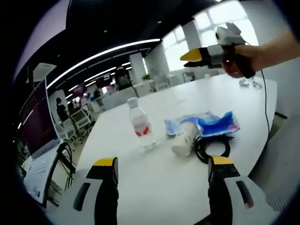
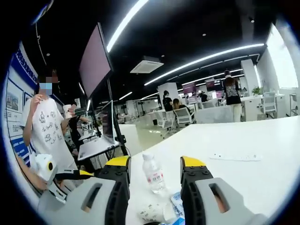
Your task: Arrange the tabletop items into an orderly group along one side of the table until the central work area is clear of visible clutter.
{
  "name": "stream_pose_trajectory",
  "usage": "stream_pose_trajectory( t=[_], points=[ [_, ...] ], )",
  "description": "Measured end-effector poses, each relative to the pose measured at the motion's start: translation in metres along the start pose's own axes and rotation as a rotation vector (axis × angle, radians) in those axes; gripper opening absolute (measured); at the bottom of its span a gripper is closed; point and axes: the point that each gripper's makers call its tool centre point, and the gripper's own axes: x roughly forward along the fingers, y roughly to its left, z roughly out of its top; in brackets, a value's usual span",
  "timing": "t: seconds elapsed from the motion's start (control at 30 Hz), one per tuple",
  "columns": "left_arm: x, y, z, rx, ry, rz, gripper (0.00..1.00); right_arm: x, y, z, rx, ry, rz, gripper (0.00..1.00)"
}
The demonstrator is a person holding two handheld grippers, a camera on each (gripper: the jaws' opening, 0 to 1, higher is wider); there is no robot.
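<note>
On the white table point(image 1: 154, 183) a clear water bottle point(image 1: 140, 124) with a red label stands upright. Right of it lie a white paper cup point(image 1: 183, 138) on its side, a blue packet point(image 1: 208, 123) and a coiled black cable point(image 1: 213, 145). My left gripper point(image 1: 163, 161) is open, short of these items, with nothing between its jaws. A hand holds my right gripper point(image 1: 193, 57) high above the table's far right. From the right gripper view, my right gripper point(image 2: 155, 162) is open above the bottle point(image 2: 153, 174), cup point(image 2: 152, 213) and packet point(image 2: 177, 204). The left gripper point(image 2: 86, 173) shows at the lower left.
Small clear objects point(image 1: 248, 84) lie near the far right table edge, and a flat white strip point(image 2: 234, 157) lies on the tabletop. A large screen on a stand point(image 2: 93, 61) with a laptop shelf point(image 2: 96, 146) stands beside the table. A person point(image 2: 44, 126) stands beside it.
</note>
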Motion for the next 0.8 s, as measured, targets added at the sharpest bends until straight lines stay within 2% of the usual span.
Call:
stream_pose_trajectory(
  t=[0.17,0.3,0.6,0.8],
  points=[
    [0.000,-0.007,0.002,-0.002,-0.017,-0.036,0.75,-0.016,-0.003,-0.010,0.019,0.019,-0.034,0.40],
    [0.000,-0.008,0.003,-0.009,-0.021,-0.045,0.75,-0.020,-0.004,-0.017,0.027,0.030,-0.052,0.40],
    [-0.002,-0.005,0.005,-0.034,-0.031,-0.033,0.75,-0.010,-0.001,-0.032,0.055,0.067,-0.039,0.40],
    [0.000,-0.004,0.001,-0.030,-0.014,-0.029,0.76,-0.002,-0.003,-0.040,0.077,0.078,-0.022,0.40]
  ],
)
